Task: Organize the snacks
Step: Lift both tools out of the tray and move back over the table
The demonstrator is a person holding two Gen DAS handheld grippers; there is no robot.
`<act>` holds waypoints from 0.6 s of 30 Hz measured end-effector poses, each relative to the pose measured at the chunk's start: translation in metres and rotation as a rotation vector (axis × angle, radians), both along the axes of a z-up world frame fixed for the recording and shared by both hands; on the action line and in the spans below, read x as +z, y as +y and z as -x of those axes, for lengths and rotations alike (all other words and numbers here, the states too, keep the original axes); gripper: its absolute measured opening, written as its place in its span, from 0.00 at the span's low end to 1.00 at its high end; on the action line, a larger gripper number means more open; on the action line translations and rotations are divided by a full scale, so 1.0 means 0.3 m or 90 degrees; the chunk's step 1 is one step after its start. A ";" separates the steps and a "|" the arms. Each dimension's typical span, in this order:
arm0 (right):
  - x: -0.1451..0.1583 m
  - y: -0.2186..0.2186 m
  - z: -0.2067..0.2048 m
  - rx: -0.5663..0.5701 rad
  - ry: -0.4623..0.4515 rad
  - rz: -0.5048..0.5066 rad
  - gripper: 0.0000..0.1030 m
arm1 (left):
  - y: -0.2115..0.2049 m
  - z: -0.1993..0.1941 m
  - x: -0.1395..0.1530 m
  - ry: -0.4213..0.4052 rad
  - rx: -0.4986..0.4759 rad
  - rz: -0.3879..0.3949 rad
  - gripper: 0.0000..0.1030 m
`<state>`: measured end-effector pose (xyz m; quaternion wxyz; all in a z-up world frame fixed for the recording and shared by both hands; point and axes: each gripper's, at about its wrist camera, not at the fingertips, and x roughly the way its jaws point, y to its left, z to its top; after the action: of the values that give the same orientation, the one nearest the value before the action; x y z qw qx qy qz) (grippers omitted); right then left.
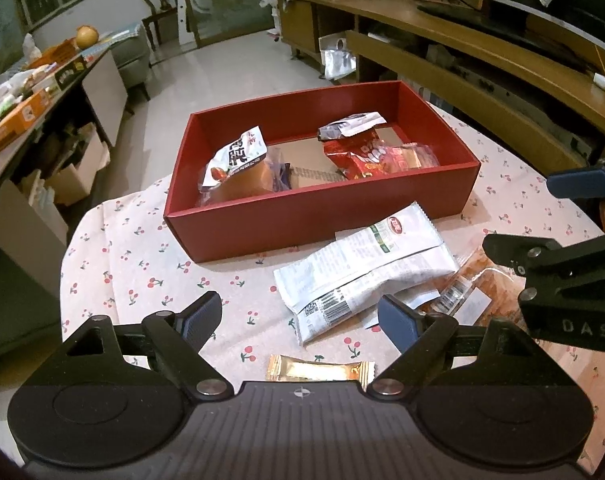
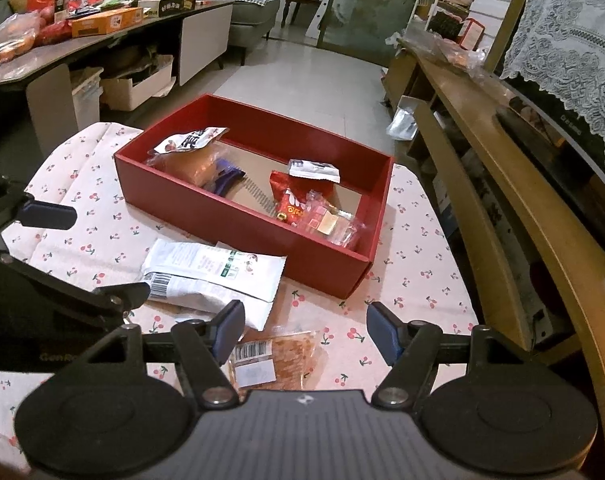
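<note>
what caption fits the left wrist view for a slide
Open left claw hovers over a white snack bag beside the red box, partly filled.

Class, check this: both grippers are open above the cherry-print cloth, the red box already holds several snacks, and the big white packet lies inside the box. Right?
Not quite. The white packet lies outside the red box, on the cloth in front of it, as the left wrist view shows. The rest stands: left gripper and right gripper are open.
</note>
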<state>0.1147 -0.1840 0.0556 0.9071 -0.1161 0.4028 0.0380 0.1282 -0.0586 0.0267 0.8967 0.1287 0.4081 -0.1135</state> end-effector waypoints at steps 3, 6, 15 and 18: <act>-0.005 -0.002 -0.003 0.002 0.006 0.002 0.81 | -0.003 0.000 -0.009 0.004 -0.002 -0.005 0.87; -0.012 -0.005 -0.004 0.002 0.011 0.004 0.81 | -0.002 0.000 -0.015 0.008 -0.002 -0.007 0.87; -0.012 -0.003 -0.001 0.004 0.011 0.001 0.81 | -0.008 0.001 -0.017 0.010 -0.007 -0.007 0.87; -0.013 -0.002 -0.001 0.006 0.013 0.001 0.81 | -0.010 0.002 -0.018 0.011 -0.009 -0.006 0.87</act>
<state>0.1151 -0.1846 0.0517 0.9026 -0.1186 0.4116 0.0431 0.1277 -0.0615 0.0214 0.8918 0.1344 0.4153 -0.1188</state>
